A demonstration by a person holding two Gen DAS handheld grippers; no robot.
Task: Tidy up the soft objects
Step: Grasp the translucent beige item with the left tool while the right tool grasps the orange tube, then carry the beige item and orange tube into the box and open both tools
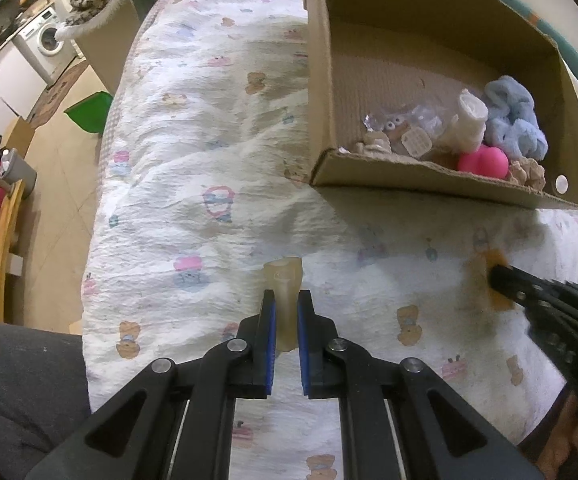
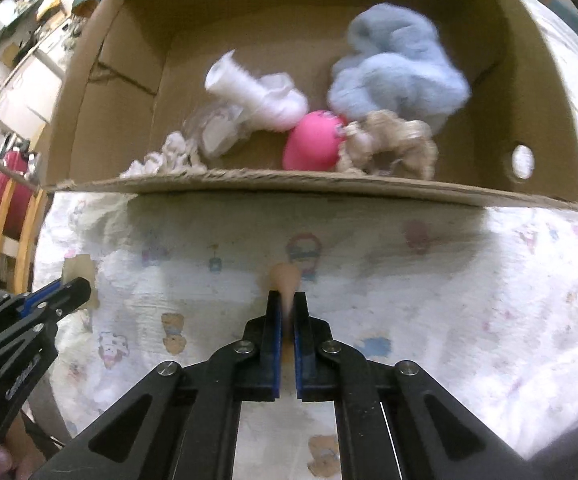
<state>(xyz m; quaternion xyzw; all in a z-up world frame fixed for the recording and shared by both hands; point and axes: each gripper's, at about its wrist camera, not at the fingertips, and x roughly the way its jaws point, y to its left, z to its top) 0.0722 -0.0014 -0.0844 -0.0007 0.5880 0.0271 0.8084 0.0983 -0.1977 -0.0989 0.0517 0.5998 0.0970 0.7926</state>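
Pinching a small tan, translucent soft piece (image 1: 285, 300) between its blue pads, the left hand-held gripper (image 1: 287, 312) stood nearly closed, pointing steeply down over the bed (image 1: 193, 152). The right hand-held gripper (image 2: 287, 312) was likewise drawn in tight on a small peach-coloured soft piece (image 2: 285, 280), whose rounded end protruded beyond the tips; the frame was blurred there, so its exact shape could not be settled. Both held pieces sat over the quilted, cartoon-printed cover, on the near side of the cardboard box (image 2: 313, 188), apart from its near wall. The two grippers were side by side and clear of each other.

Inside the box lay a pale blue plush item (image 2: 397, 72) toward the far right corner, a pink rounded toy (image 2: 313, 144) against the near wall, a beige crinkled scrunchie (image 2: 389, 148) just beside it, a white ribbed sock-like item (image 2: 257, 96) toward the middle, and small clear-wrapped pieces (image 1: 405, 136) to the left.

Judgement: the pick-up step appeared complete for both hands, with transfer into the box outstanding. The next move would call for lifting each piece over the near wall, which stands above the cover, and releasing over bare floor on the box's left side. Both pieces are small and pliable, so slipping from the pads is a risk.
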